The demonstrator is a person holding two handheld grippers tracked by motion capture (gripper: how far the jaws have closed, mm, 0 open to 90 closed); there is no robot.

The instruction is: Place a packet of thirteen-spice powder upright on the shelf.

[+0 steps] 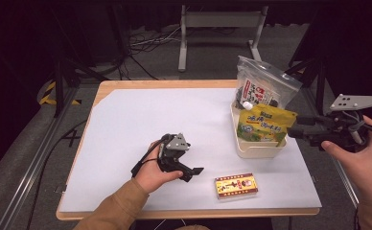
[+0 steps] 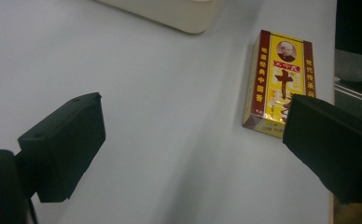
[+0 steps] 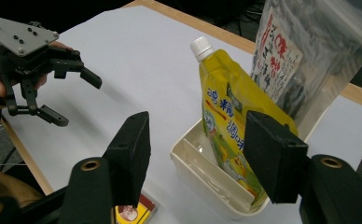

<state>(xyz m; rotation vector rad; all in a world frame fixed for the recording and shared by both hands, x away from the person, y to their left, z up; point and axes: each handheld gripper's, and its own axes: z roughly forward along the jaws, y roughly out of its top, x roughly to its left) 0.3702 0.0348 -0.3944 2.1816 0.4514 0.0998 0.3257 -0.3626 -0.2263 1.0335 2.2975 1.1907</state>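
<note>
A yellow and red box (image 1: 236,186) lies flat near the table's front edge. My left gripper (image 1: 193,173) hovers just left of it, jaws open and empty. In the left gripper view the box (image 2: 280,81) lies ahead by the right jaw of that gripper (image 2: 193,121). A cream tray (image 1: 256,149) at the right holds an upright yellow spouted pouch (image 1: 265,125) and a clear bag of dark contents (image 1: 265,88). My right gripper (image 1: 292,132) is beside the tray's right side, open. In the right gripper view, the right gripper (image 3: 200,140) frames the pouch (image 3: 226,112) without touching it.
A white sheet (image 1: 174,120) covers the wooden table, with bare room at its left and middle. The left gripper (image 3: 76,98) appears far off in the right gripper view. Metal frame legs (image 1: 220,28) and cables lie on the floor beyond the table.
</note>
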